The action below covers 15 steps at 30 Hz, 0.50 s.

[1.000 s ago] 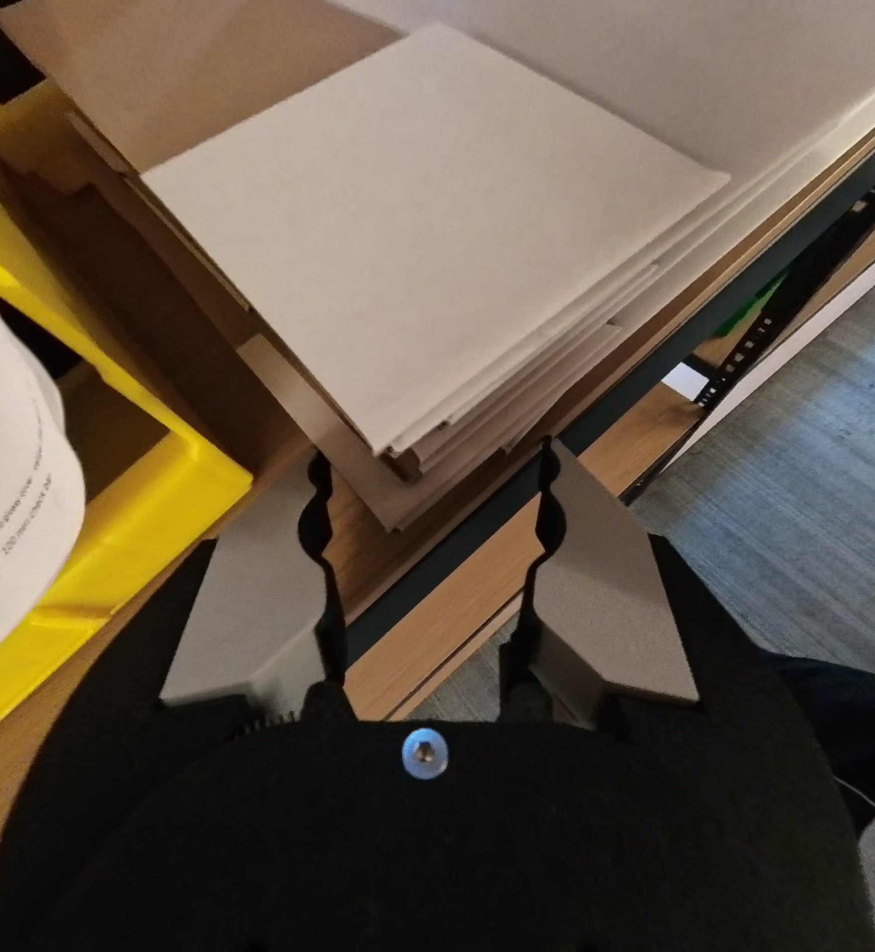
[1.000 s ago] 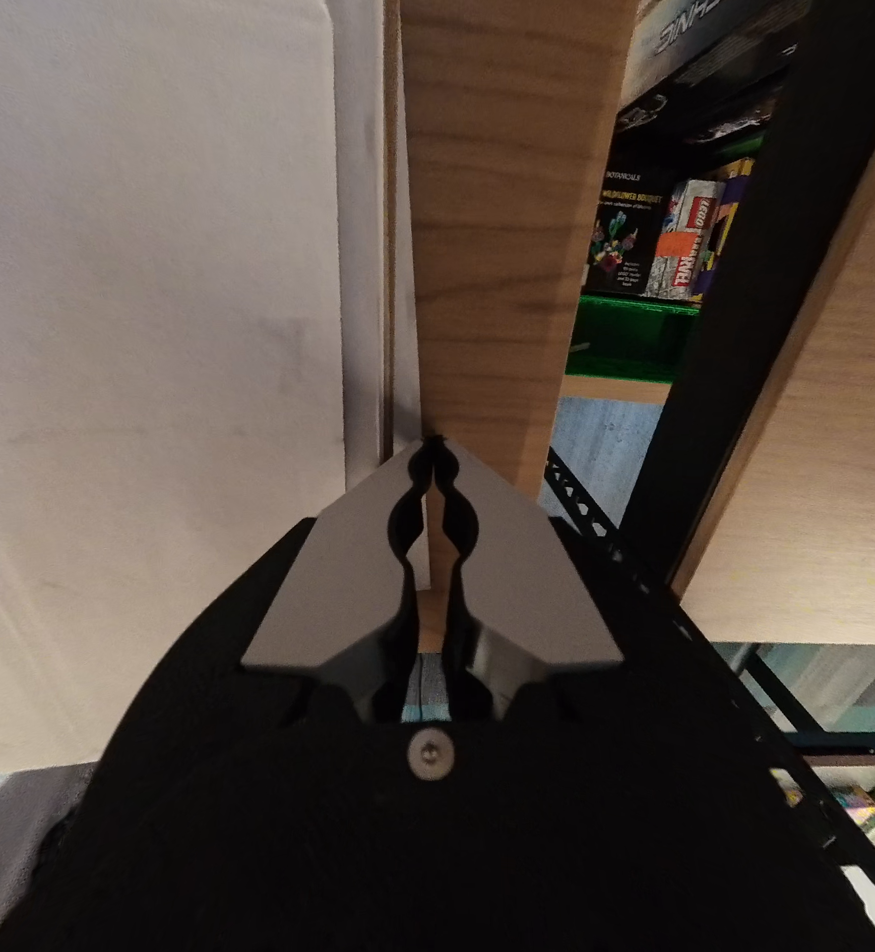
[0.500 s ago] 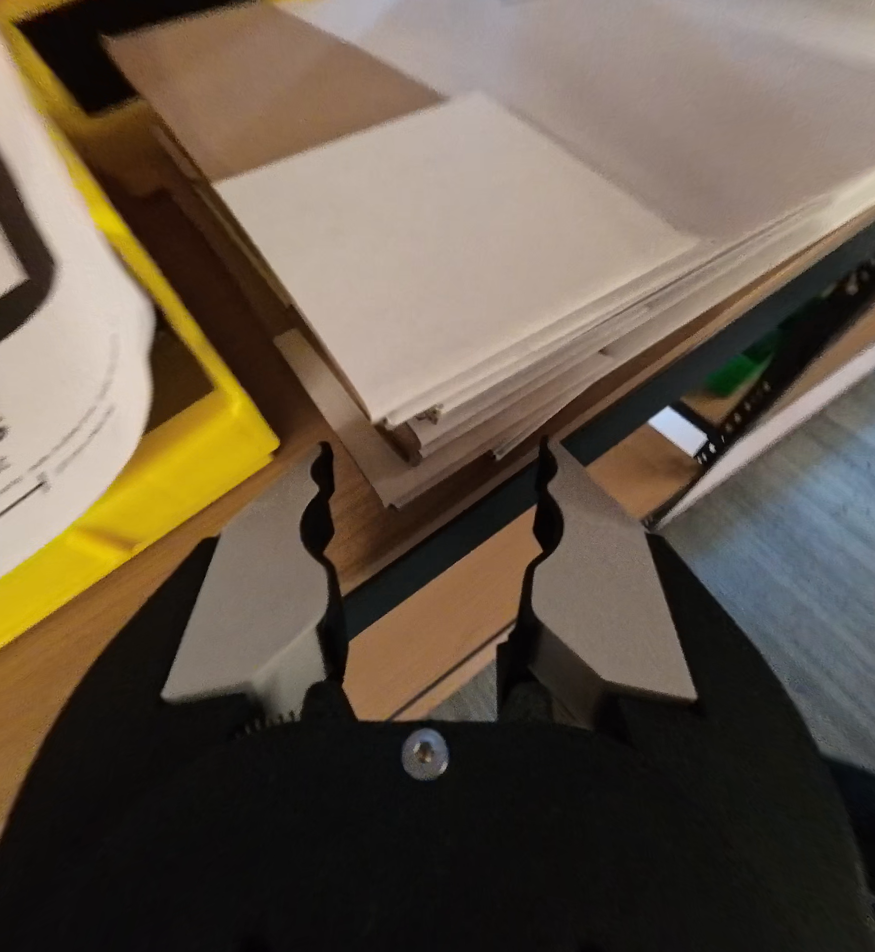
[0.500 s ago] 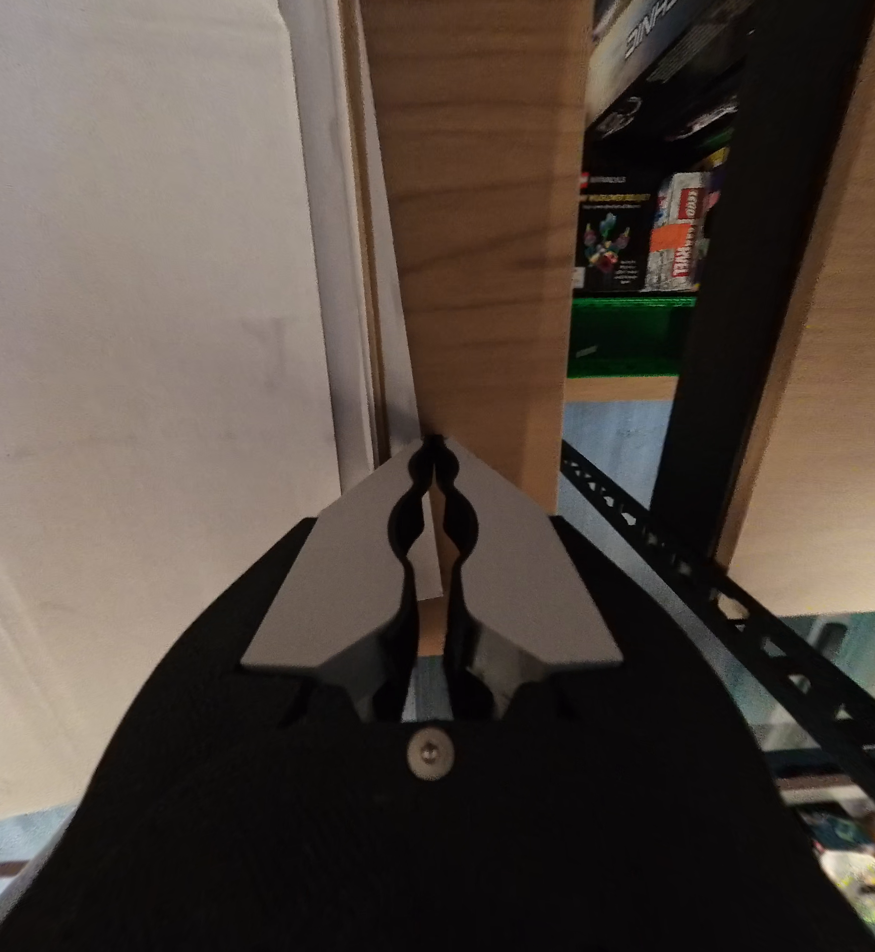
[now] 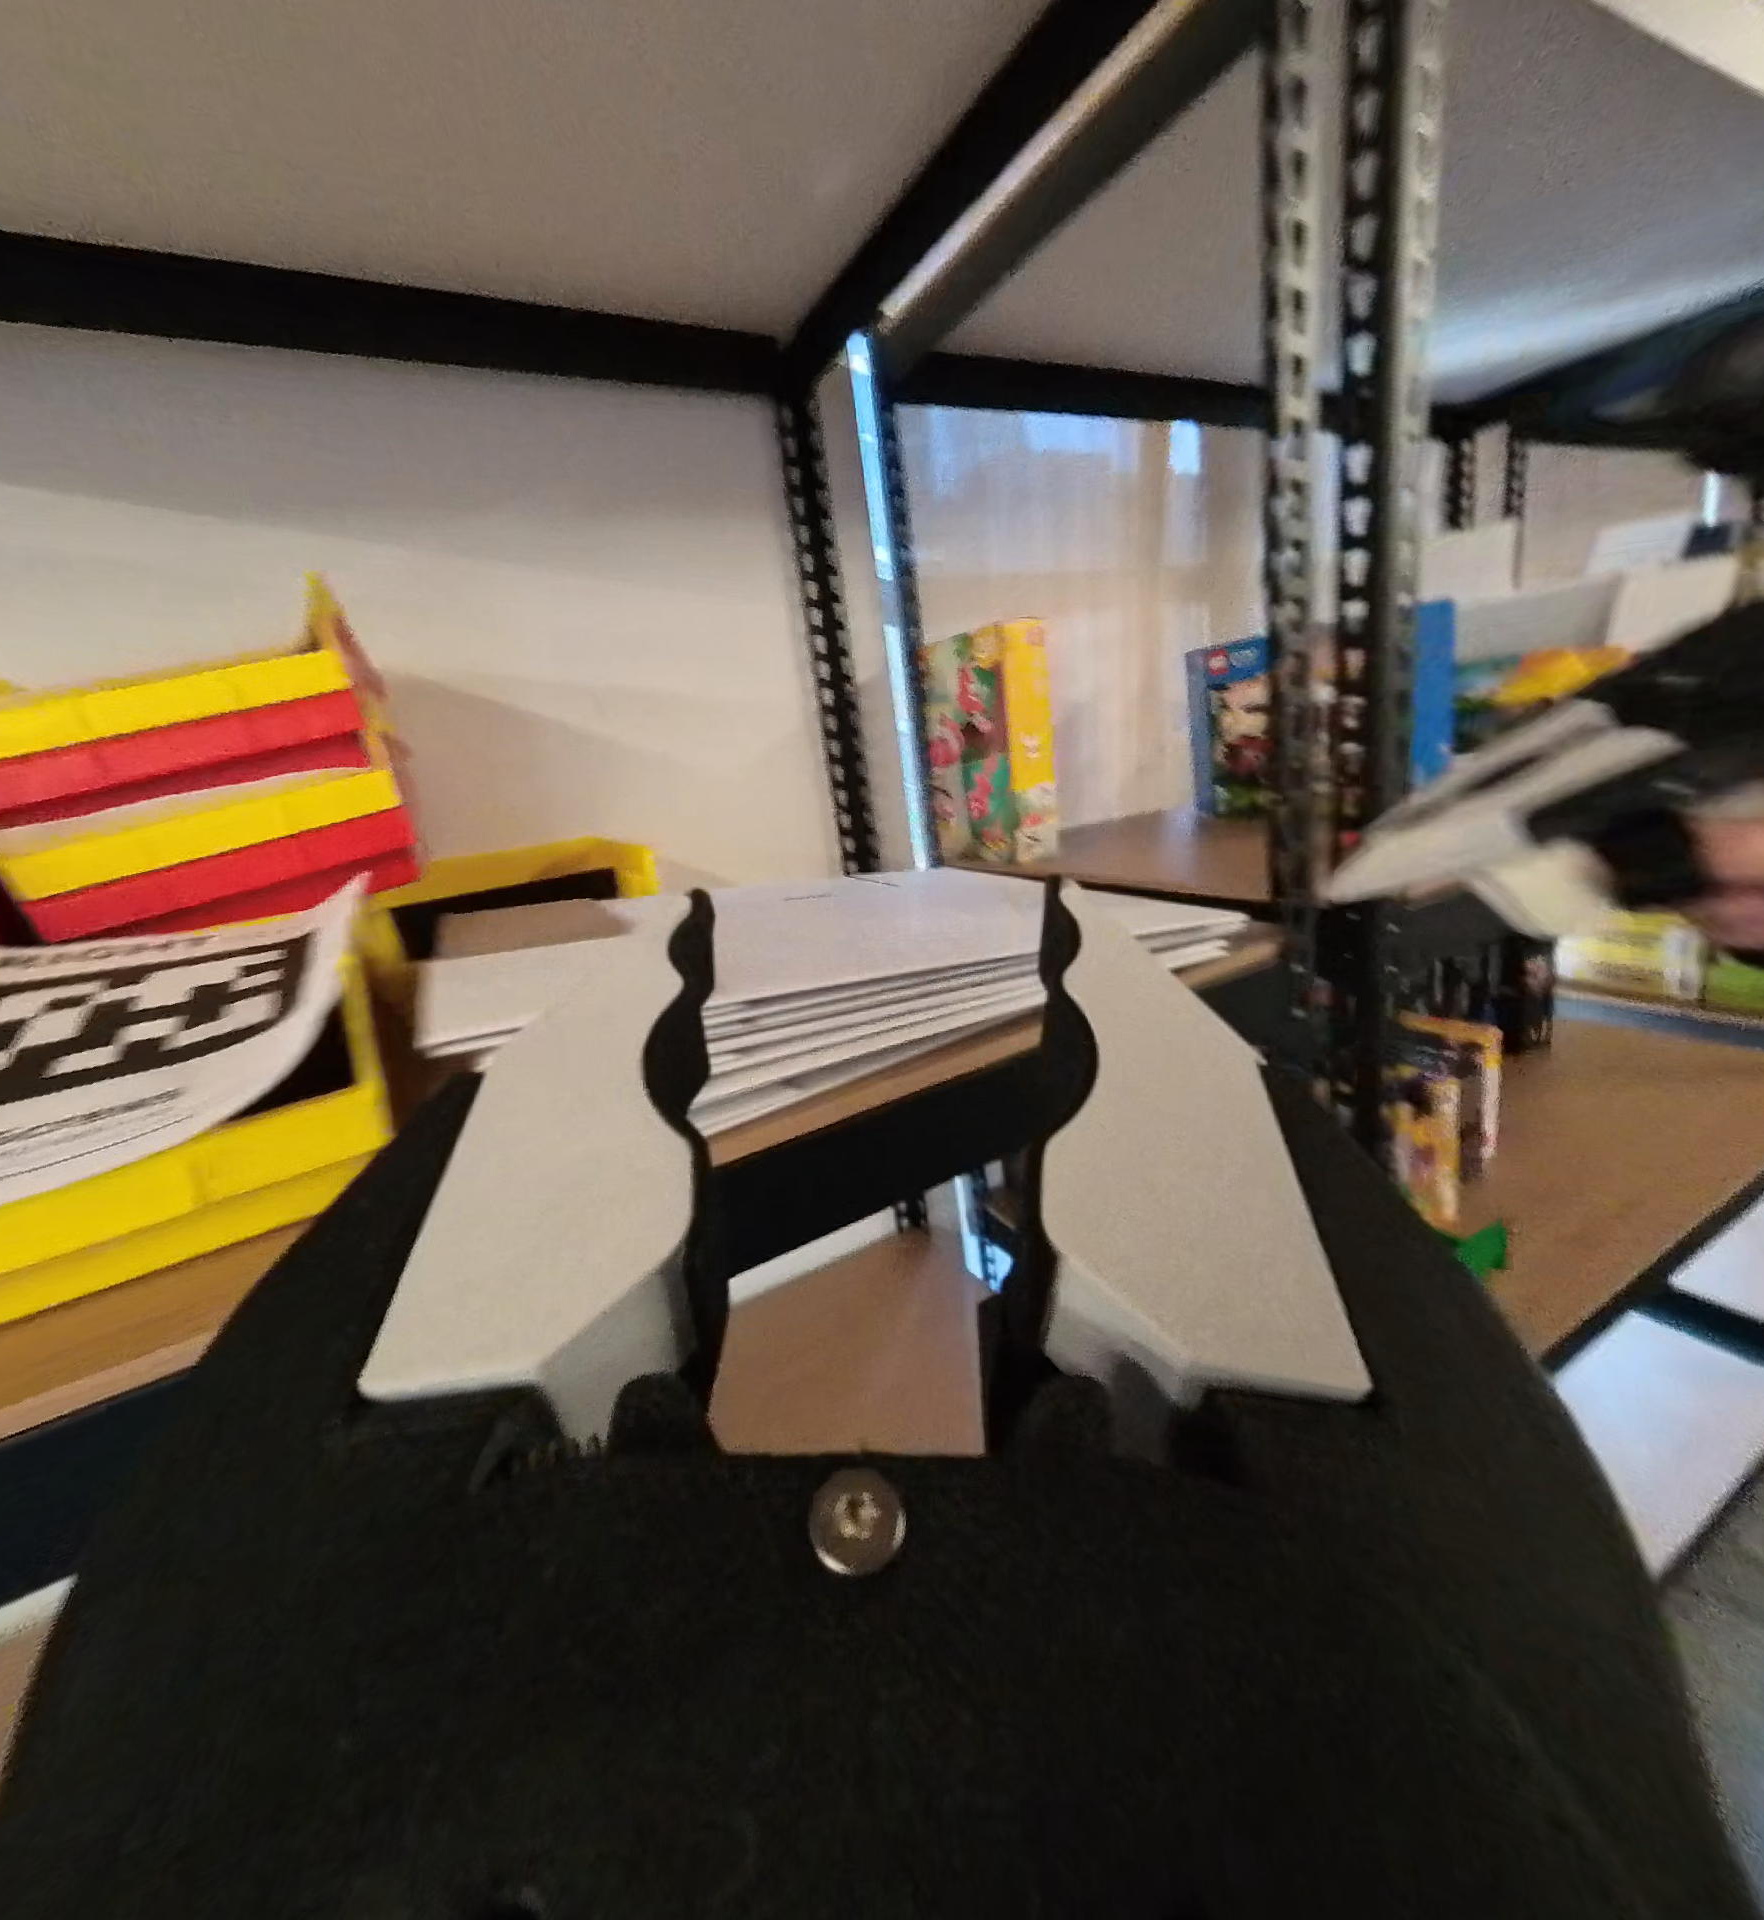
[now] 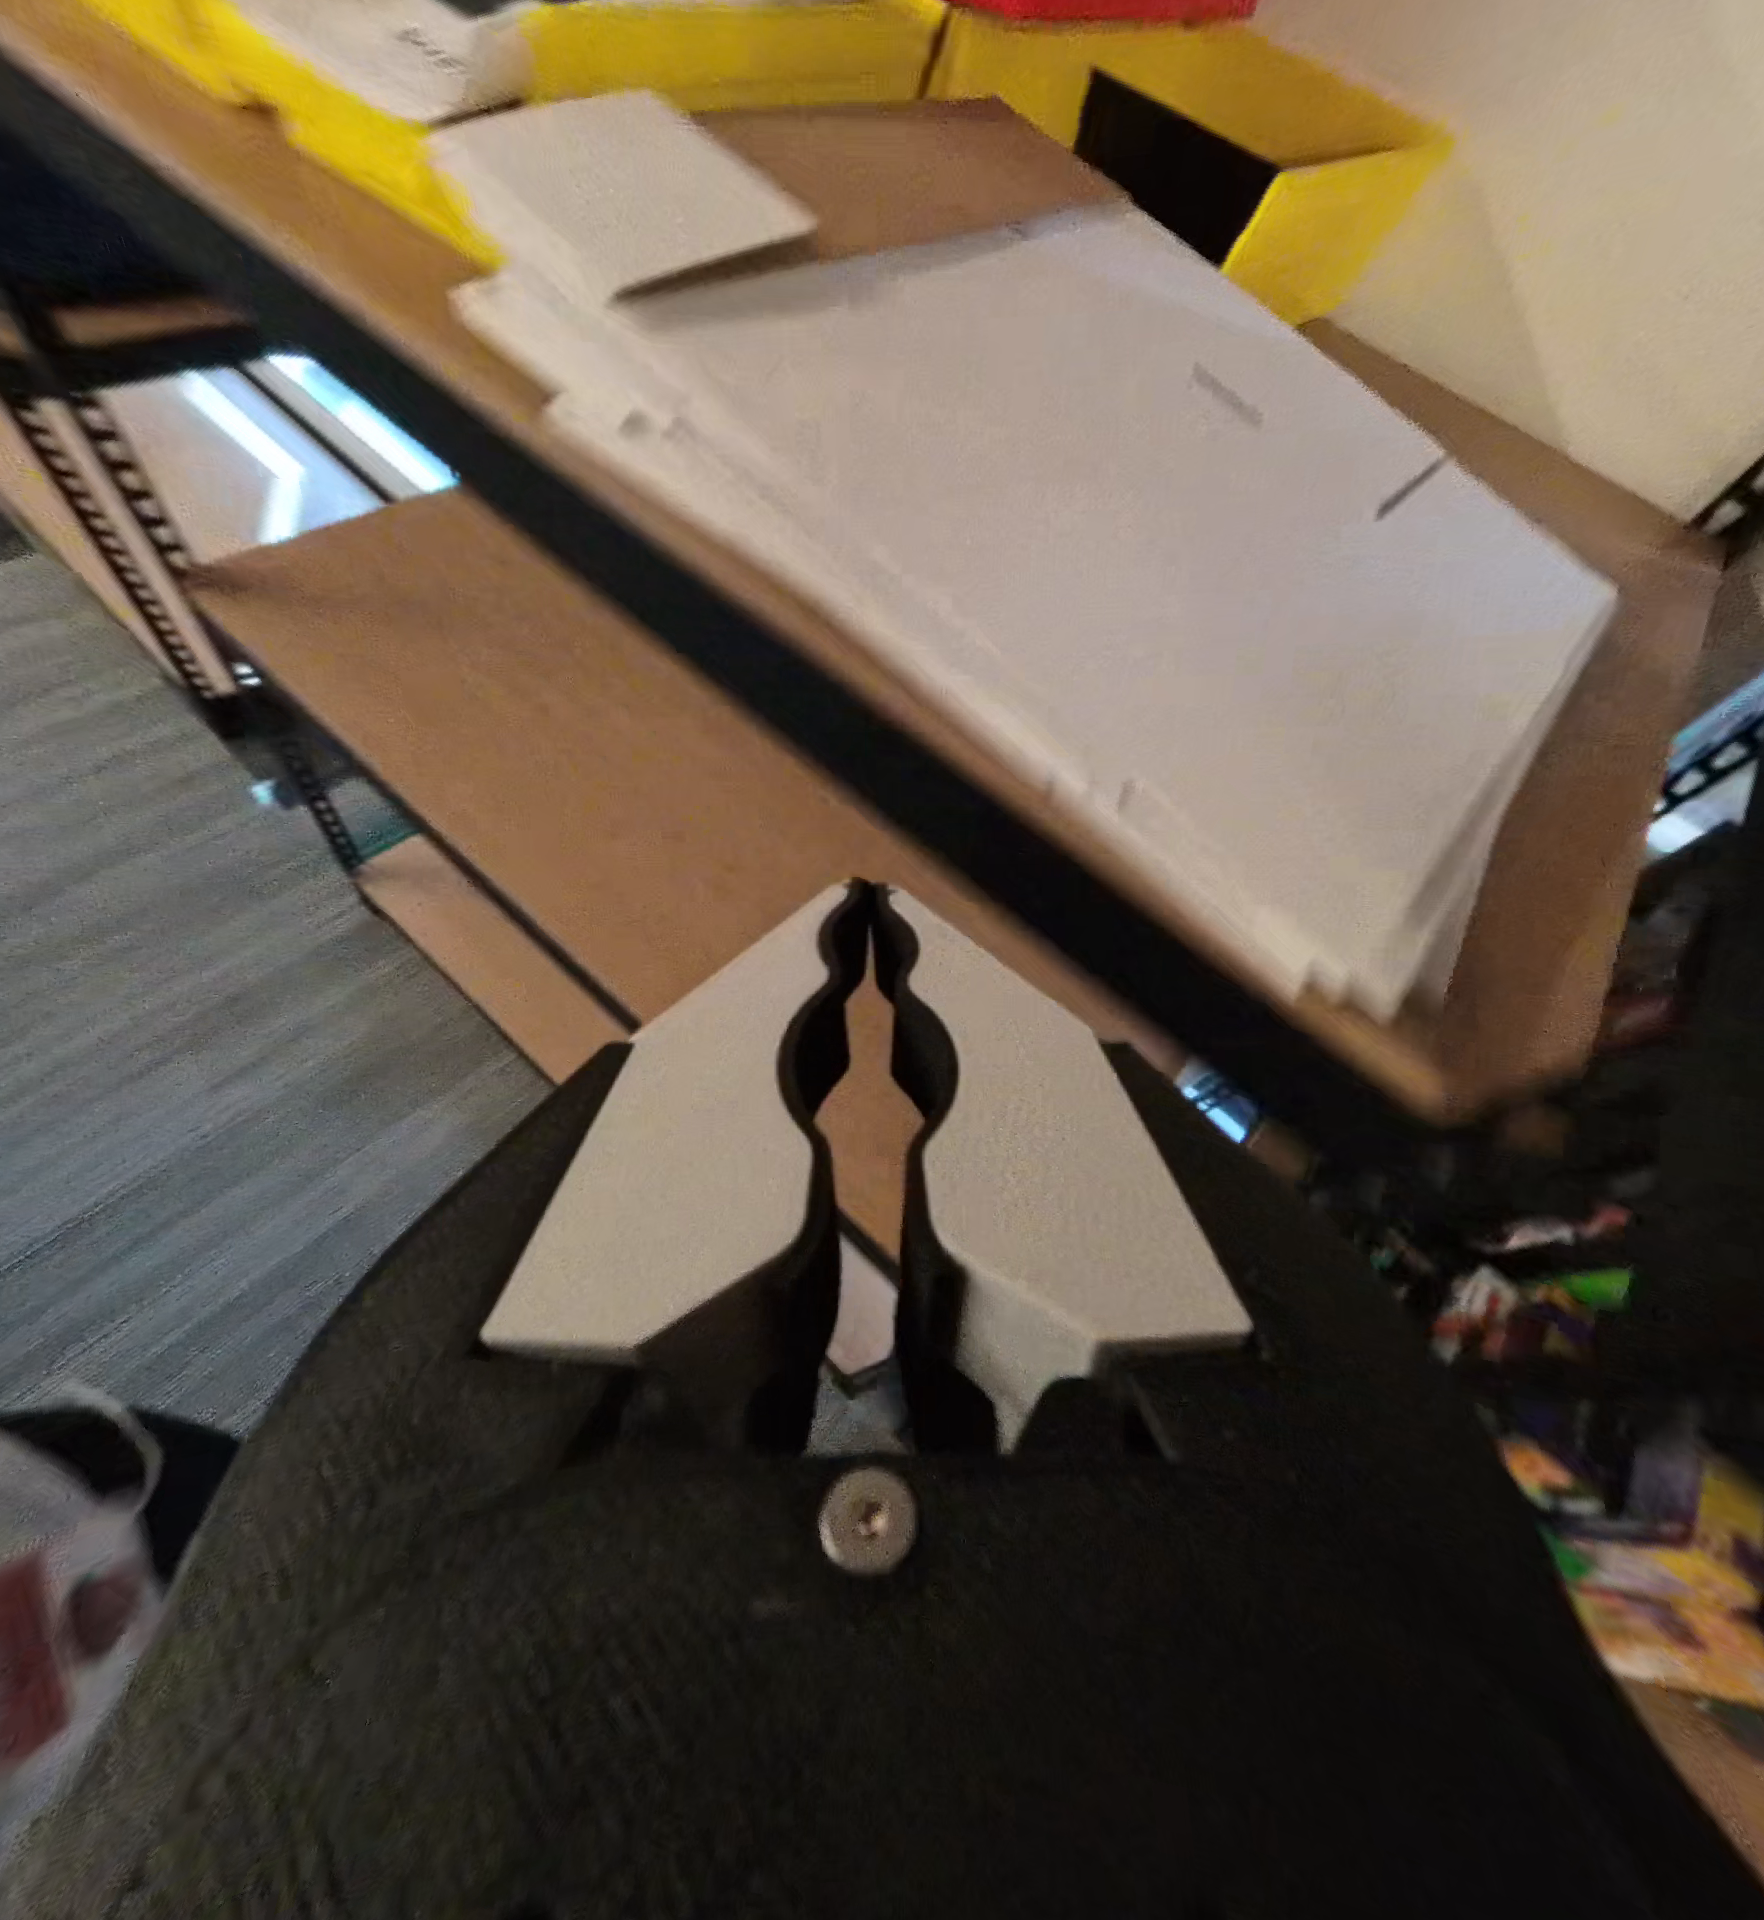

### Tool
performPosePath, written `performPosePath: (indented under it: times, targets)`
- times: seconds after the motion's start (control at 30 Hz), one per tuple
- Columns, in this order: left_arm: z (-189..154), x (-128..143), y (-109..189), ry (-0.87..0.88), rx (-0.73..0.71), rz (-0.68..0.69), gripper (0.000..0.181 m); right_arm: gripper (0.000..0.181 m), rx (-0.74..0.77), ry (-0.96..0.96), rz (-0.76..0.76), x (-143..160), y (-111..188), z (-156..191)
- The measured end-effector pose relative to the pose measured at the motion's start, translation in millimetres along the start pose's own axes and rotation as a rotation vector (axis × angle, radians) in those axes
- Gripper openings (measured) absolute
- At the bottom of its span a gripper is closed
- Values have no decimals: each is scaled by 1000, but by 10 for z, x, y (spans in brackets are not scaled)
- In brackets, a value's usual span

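Note:
My left gripper (image 5: 873, 904) is open and empty, level with the front edge of a wooden shelf (image 5: 109, 1340). Between its fingers I see a stack of flat white cardboard sheets (image 5: 857, 997) lying on that shelf. My right gripper (image 6: 865, 891) is shut with nothing between its tips, held in front of and below the shelf's black front rail (image 6: 753, 665). The same white stack (image 6: 1117, 540) lies on the shelf above it. The right gripper also shows blurred at the right of the left wrist view (image 5: 1356, 883).
A yellow bin (image 5: 182, 1184) with a printed paper sheet (image 5: 99, 1029) over it stands left of the stack. Red and yellow bins (image 5: 182, 790) are stacked behind. A black perforated upright (image 5: 1345, 623) stands at the right. Colourful boxes (image 5: 992, 748) sit on farther shelves. Left tips to right tips: about 25 cm.
The left gripper has tilted up from looking down on the stack to looking level along the shelf. The right gripper has pulled back from the sheets' edge and now looks down at the shelf front.

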<state>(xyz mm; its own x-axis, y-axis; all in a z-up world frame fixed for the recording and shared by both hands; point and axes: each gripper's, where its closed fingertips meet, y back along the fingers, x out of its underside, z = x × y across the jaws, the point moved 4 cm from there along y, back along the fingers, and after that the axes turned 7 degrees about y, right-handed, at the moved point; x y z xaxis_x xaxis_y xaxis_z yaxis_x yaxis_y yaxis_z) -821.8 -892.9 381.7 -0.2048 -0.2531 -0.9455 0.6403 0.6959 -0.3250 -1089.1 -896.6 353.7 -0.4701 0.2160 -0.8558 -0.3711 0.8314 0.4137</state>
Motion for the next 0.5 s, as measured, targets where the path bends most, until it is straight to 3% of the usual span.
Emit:
performPosePath:
  times: [0.1,0.17,0.27,0.37,0.5]
  targets:
    - [-838,6,-291,3,93,31,63,0,38,-83,-34,965,1140,60]
    - [-1606,24,-538,35,195,19,59,10,165,-149,11,1684,2066,-264]
    - [-2887,120,-997,67,303,2,53,39,400,-235,97,2689,3537,-769]
    - [-4208,147,-1517,148,463,-12,49,50,612,-307,96,3407,4838,-952]
    - [-5597,26,-2099,283,647,6,51,51,868,-436,148,4254,6173,-906]
